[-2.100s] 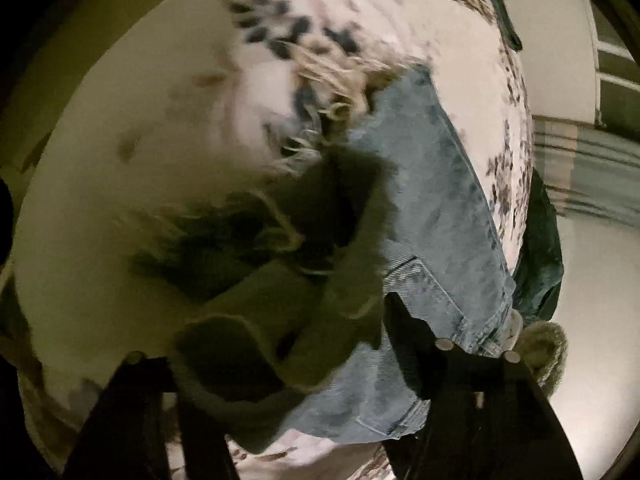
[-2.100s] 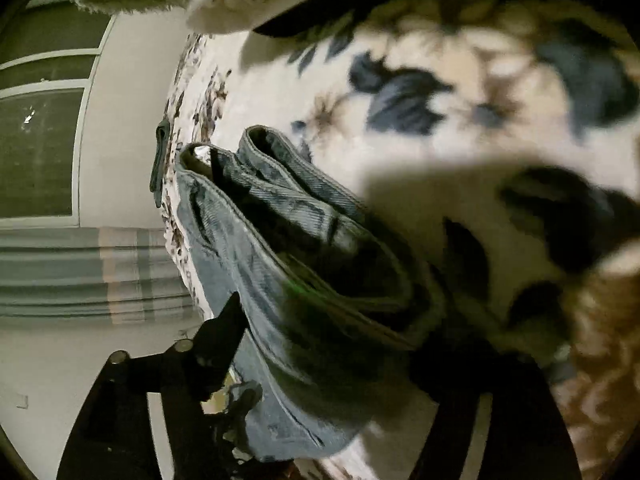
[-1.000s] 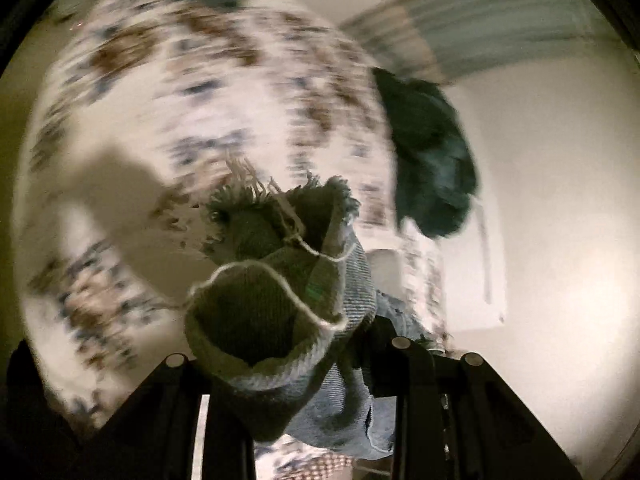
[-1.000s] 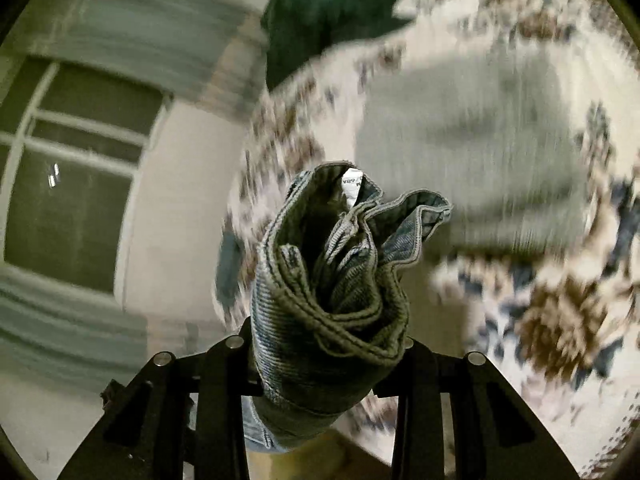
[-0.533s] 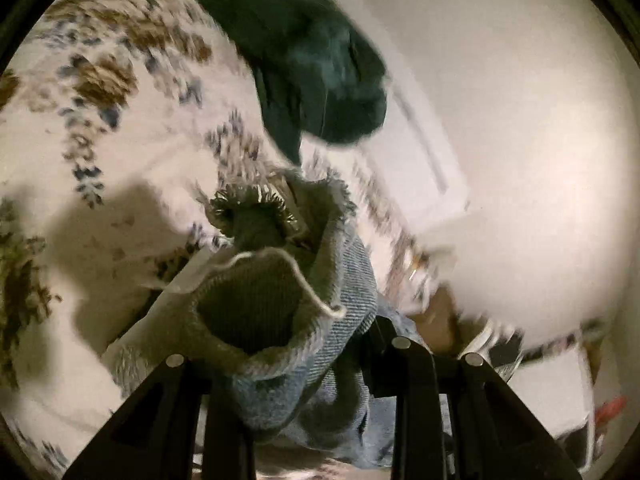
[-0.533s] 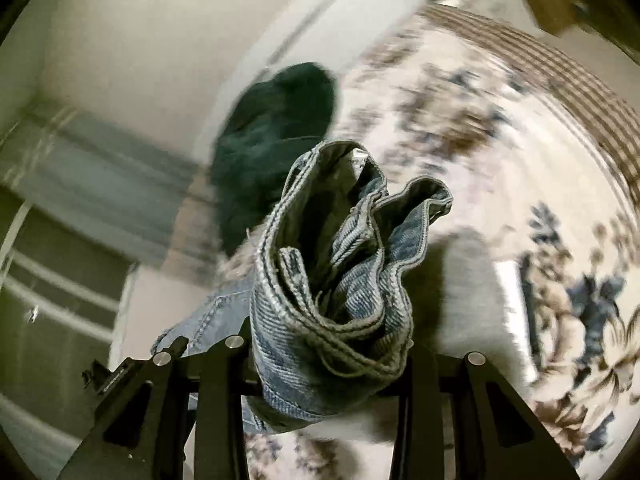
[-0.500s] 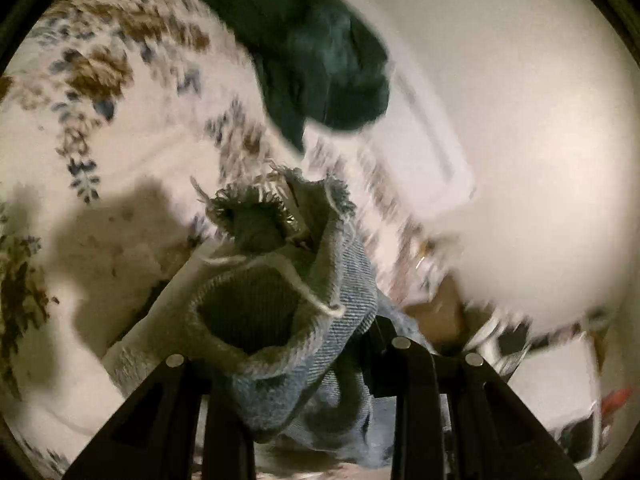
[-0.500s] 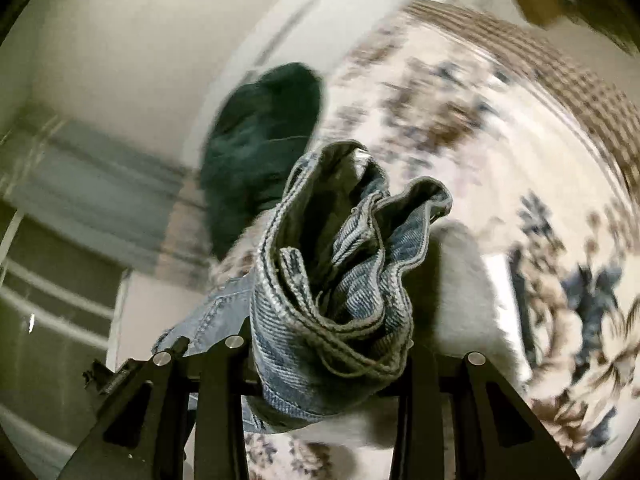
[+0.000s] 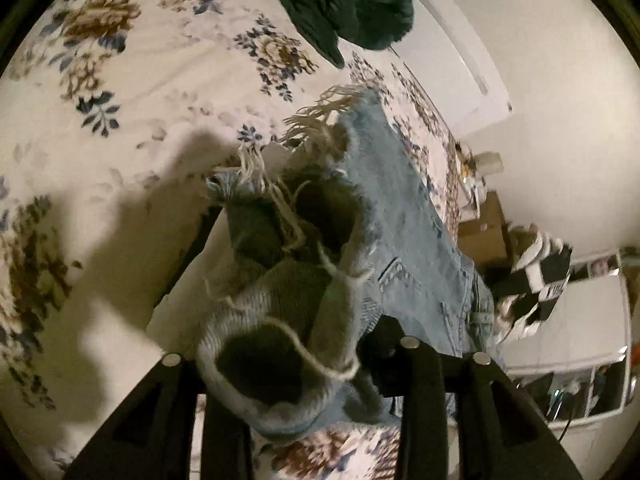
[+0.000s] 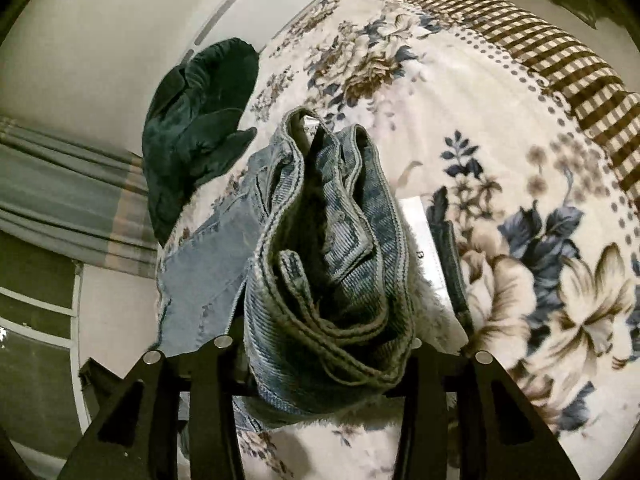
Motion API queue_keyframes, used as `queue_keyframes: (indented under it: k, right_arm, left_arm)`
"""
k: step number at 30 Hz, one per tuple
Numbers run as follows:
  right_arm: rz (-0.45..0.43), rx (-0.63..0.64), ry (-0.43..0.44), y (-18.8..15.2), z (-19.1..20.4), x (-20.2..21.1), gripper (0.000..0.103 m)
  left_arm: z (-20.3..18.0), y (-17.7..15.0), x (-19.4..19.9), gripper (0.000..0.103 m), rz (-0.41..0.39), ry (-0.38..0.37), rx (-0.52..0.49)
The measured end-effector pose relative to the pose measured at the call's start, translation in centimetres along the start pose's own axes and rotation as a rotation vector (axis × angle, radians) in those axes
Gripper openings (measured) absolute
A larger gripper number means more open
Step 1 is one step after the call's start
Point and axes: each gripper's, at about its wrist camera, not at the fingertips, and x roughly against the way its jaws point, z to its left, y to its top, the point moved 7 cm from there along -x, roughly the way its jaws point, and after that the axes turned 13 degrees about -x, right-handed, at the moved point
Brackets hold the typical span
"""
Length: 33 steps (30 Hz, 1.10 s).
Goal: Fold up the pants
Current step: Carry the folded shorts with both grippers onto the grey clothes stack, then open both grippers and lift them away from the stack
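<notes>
Light blue jeans [image 9: 404, 240] hang between my two grippers above a floral bed cover [image 9: 120, 128]. My left gripper [image 9: 304, 364] is shut on the bunched, frayed leg hems [image 9: 288, 280], with white threads sticking out. My right gripper [image 10: 320, 352] is shut on the bunched waistband [image 10: 332, 248], whose stitched folds and a belt loop fill the middle of the right wrist view. The rest of the jeans [image 10: 212, 264] trails down to the left there. The fingertips are hidden by denim in both views.
A dark green garment [image 9: 348, 4] lies on the bed near the wall, and it also shows in the right wrist view [image 10: 200, 120]. A brown checked blanket edge [image 10: 540, 48] runs along the far bed side. Curtains and a window [image 10: 60, 208] are at left. Cluttered furniture [image 9: 560, 320] is at right.
Both grippers have lifted the jeans off the bed and swung round; the views have settled and sharpened. The denim has spread out lower, nearer the bed cover. Both grips are unchanged.
</notes>
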Motion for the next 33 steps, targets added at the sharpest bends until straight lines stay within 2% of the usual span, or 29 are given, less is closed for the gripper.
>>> queue_keyframes:
  k: [1, 3, 5, 6, 7, 12, 15, 17, 20, 25, 33]
  right_arm:
    - [0.000, 0.004, -0.011, -0.2, 0.0, 0.4, 0.050]
    - [0.000, 0.013, -0.049, -0.5, 0.1, 1.2, 0.054]
    - [-0.014, 0.036, -0.113, -0.8, 0.1, 2.1, 0.059]
    - [-0.023, 0.049, -0.140, -0.9, 0.1, 2.6, 0.066]
    - [-0.040, 0.070, -0.172, -1.1, 0.3, 3.2, 0.074]
    - [-0.165, 0.280, -0.410, -2.9, 2.7, 6.9, 0.101]
    - [-0.236, 0.375, -0.526, -4.6, 4.6, 9.5, 0.101]
    - [-0.270, 0.412, -0.558, -5.7, 5.6, 11.0, 0.102]
    - [-0.328, 0.435, -0.566, -7.3, 7.4, 14.0, 0.102]
    - [-0.388, 0.438, -0.528, -10.0, 10.2, 19.8, 0.102]
    - [-0.494, 0.527, -0.434, -16.5, 14.7, 31.4, 0.102]
  left_arm:
    - [0.0, 0.0, 0.5, 0.039, 0.005, 0.023, -0.021]
    - [-0.2, -0.4, 1.4, 0.052, 0.016, 0.084, -0.072]
    - [-0.2, -0.8, 2.6, 0.084, 0.016, 0.142, -0.118]
    - [-0.4, -0.9, 3.2, 0.088, 0.007, 0.162, -0.136]
    - [-0.6, -0.9, 4.0, 0.089, -0.002, 0.184, -0.160]
    - [-3.2, -1.1, 6.6, 0.093, -0.012, 0.344, -0.346]
    - [-5.2, -1.5, 7.9, 0.094, -0.017, 0.406, -0.446]
    - [-6.4, -1.7, 8.9, 0.095, -0.025, 0.422, -0.487]
    - [-8.1, -2.0, 10.9, 0.095, -0.046, 0.445, -0.536]
    - [-10.9, -3.0, 15.6, 0.095, -0.082, 0.485, -0.584]
    - [-15.2, -6.6, 24.8, 0.095, -0.176, 0.535, -0.605]
